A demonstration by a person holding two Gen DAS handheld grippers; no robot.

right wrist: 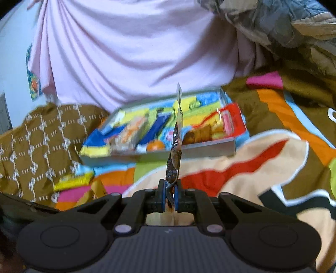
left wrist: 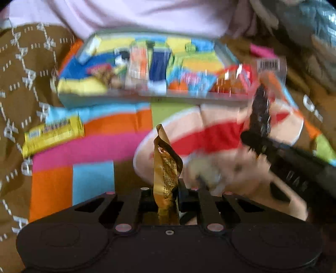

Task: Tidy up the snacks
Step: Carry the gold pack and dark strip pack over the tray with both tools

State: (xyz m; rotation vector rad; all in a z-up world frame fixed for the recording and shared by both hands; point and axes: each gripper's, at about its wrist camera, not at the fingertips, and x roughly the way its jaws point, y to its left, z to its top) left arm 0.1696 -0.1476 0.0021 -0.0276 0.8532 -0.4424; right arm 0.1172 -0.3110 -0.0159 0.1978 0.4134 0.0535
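Note:
My left gripper (left wrist: 166, 194) is shut on a crinkled gold snack packet (left wrist: 167, 166) that stands upright between its fingers. In the right wrist view my right gripper (right wrist: 170, 195) is shut on a thin dark foil packet (right wrist: 176, 147), seen edge-on between blue pads. That gripper (left wrist: 259, 113) also shows at the right of the left wrist view, its packet (left wrist: 269, 71) bearing a barcode. Beyond both lies a shallow grey tray (left wrist: 105, 98) (right wrist: 210, 147) filled with several bright snack packs. A yellow snack bar (left wrist: 54, 132) (right wrist: 73, 180) lies on the blanket at the left.
Everything rests on a soft, colourful patchwork blanket (left wrist: 94, 147) (right wrist: 241, 168). A person in a pink shirt (left wrist: 147, 16) (right wrist: 126, 52) sits right behind the tray. Brown patterned cloth (left wrist: 25, 73) lies at the left, and a grey crumpled quilt (right wrist: 283, 27) at the upper right.

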